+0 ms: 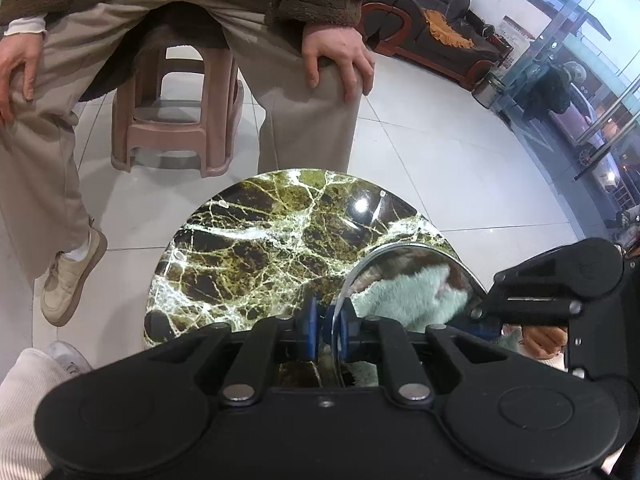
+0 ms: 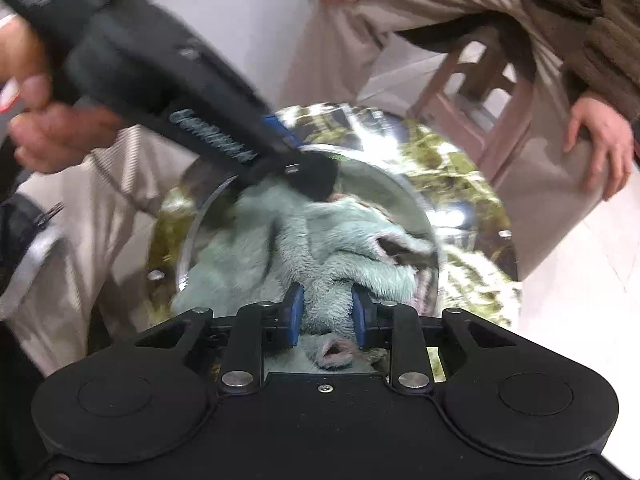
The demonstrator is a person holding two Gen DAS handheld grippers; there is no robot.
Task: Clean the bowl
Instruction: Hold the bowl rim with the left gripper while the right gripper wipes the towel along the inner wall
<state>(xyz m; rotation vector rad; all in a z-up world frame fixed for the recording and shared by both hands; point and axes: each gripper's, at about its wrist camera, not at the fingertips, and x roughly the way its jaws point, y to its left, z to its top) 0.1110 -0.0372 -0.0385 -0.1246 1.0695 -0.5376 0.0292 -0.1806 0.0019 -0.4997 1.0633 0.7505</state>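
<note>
The steel bowl (image 1: 404,276) sits on the round green marble table (image 1: 256,248), out toward the table's four o'clock edge in the left wrist view, and it is tipped up on its side so the shiny inside faces the cameras. Stuffed inside it is a pale green fluffy cloth (image 2: 320,240), bunched up and filling most of the hollow. The left gripper (image 1: 326,328) has its blue pads pinched tight on the bowl's thin rim — a narrow grip, metal edge squeezed between them. In the right wrist view that same gripper reaches in from ten o'clock, meeting the rim at twelve o'clock. The right gripper (image 2: 326,314) points down into the bowl, its blue pads closed in on a fold of the cloth — held fast. Beyond the table, at twelve o'clock, a seated person in beige trousers rests a hand (image 1: 340,60) on a knee, a pink plastic stool (image 1: 176,120) under them on the white tile floor (image 1: 440,152).
</note>
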